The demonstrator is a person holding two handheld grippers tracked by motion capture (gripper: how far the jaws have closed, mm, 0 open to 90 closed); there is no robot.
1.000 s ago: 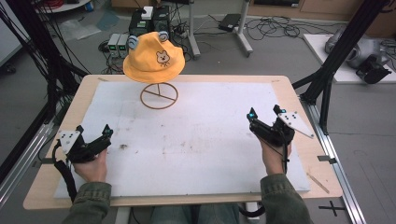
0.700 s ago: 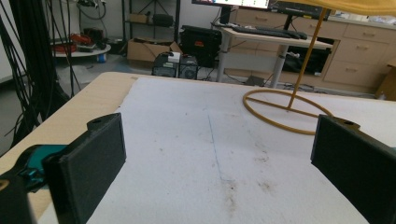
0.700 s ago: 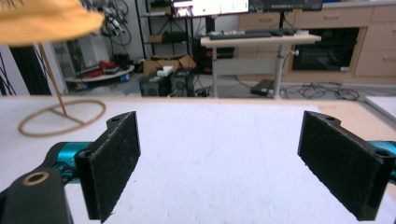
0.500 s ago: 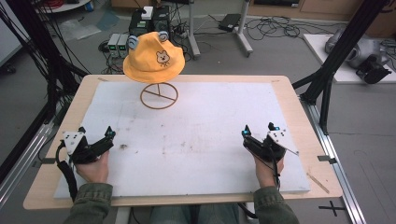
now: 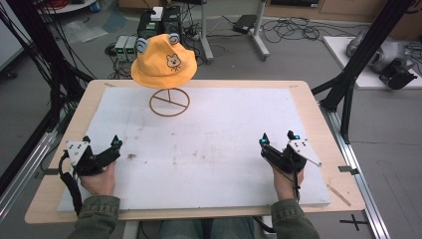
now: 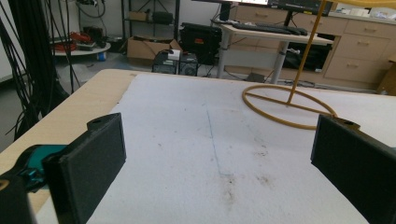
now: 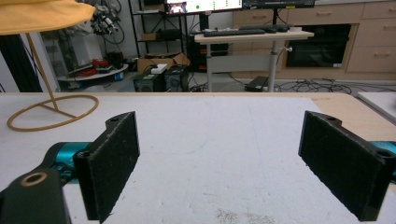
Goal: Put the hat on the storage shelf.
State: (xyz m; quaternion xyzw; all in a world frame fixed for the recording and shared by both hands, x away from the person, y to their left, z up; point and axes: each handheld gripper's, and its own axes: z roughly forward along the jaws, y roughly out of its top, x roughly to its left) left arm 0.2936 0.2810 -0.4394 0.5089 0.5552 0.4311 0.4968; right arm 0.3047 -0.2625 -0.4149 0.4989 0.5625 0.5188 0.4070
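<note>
Yellow hat (image 5: 164, 62) sat on its wire stand (image 5: 169, 102) at the far side of the tabletop (image 5: 308, 104), well apart from both hands. Left tongs (image 5: 102, 149) and right tongs (image 5: 276, 139) rested near the front edge, jaws wide, holding nothing. Judged: work on the hat looked either finished or not yet begun, with the hat hung and nothing else left on the white mat (image 5: 224, 144).

Your far-left hat (image 5: 162, 61): soft yellow cloth, matt. Stand (image 5: 169, 102): thin wire, smooth tan finish. Worktop (image 5: 308, 107): pale wood rim, white mat (image 5: 209, 144) matt, scuffed. Your tongs' pads (image 7: 112, 158): black, rough, matt.
</note>
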